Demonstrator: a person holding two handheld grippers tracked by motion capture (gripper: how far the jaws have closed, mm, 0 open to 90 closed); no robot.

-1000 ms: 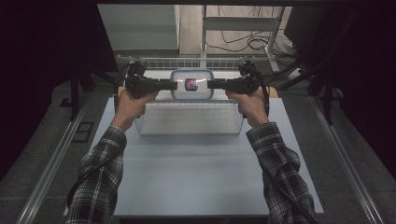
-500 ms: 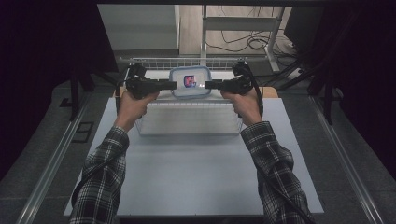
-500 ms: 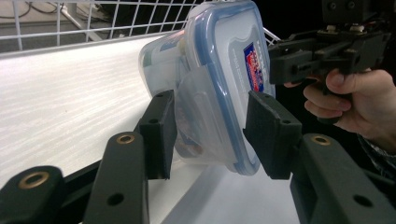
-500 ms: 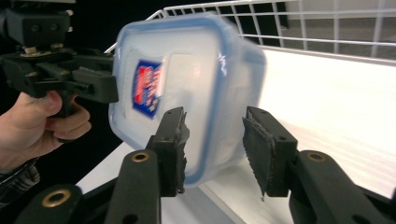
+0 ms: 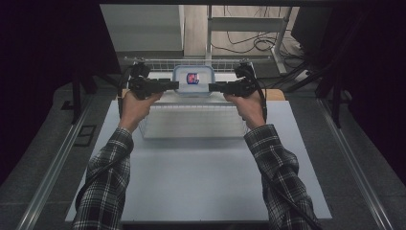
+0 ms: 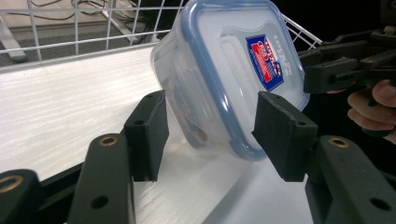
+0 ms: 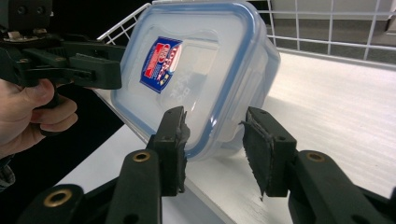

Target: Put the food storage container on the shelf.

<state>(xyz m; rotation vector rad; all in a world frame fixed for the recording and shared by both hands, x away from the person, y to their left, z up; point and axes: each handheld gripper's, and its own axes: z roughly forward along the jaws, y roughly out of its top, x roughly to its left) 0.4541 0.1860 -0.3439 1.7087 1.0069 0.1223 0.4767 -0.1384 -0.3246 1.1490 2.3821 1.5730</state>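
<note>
A clear plastic container (image 5: pixel 193 79) with a blue-rimmed lid and a red and blue label rests on a white shelf (image 5: pixel 163 98) at the far side of the table. My left gripper (image 5: pixel 176 86) is at its left end and my right gripper (image 5: pixel 211 87) at its right end. In the left gripper view the open jaws (image 6: pixel 212 135) straddle a corner of the container (image 6: pixel 224 70) with gaps on both sides. The right gripper's jaws (image 7: pixel 215 149) also stand open around the container's (image 7: pixel 196 70) other end.
A white wire fence (image 5: pixel 158 62) runs behind the shelf. A see-through basket (image 5: pixel 191 122) sits on the table just in front of it. The pale table top (image 5: pixel 191 182) stretches toward the person, and dark rails (image 5: pixel 352 163) flank it.
The container and both grippers have shifted away from the person, toward the wire fence, and the container now rests on the shelf.
</note>
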